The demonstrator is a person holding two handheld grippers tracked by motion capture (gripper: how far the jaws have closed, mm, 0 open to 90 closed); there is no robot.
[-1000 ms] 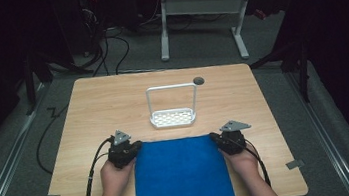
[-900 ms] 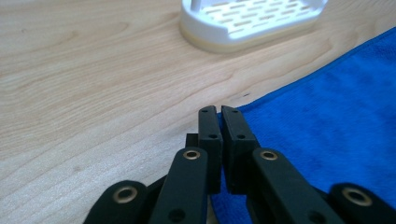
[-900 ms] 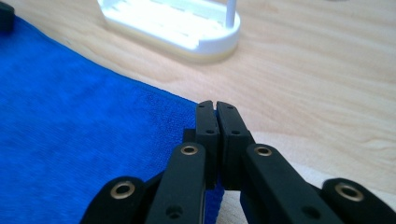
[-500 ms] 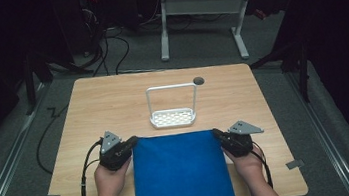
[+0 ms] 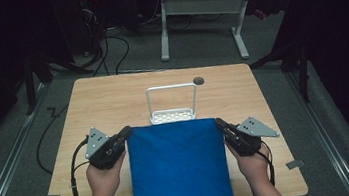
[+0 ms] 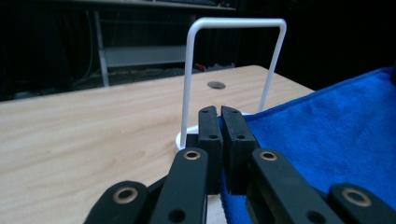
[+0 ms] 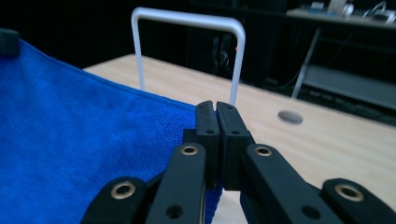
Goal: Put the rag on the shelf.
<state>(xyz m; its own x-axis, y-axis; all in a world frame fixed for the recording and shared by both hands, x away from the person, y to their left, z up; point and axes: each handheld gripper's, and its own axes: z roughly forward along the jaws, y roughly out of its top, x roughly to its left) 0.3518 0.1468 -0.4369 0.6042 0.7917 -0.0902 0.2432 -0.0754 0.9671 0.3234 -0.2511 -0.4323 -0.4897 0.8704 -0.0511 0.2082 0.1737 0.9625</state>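
Dark room, cables on the floor, a metal desk frame at the back, and a light wooden table [image 5: 113, 105] in the middle of it all. From the high view, a blue towel [image 5: 179, 170] is spread from the table's centre down toward 6 o'clock, its near edge running off the bottom of the picture. Its far edge sits just in front of a small white wire rack [image 5: 172, 103] at about 12 o'clock from the cloth. The left gripper [image 5: 125, 132] is at the towel's far-left corner, roughly 10 o'clock, and the right gripper [image 5: 220, 123] at the far-right corner, 2 o'clock.

Left gripper view: jaws pressed together with the blue corner pinched between them — rack hoop right behind.

Right gripper view: same story, jaws together, clamped on the other corner.

Handling-wise, I'd guess the towel is light, soft and totally floppy, so it'll sag wherever it isn't held. The fabric looks grippy, not slippery, nothing fragile. The two far corners look like the right place to hold it — keep them apart so the edge stays taut.
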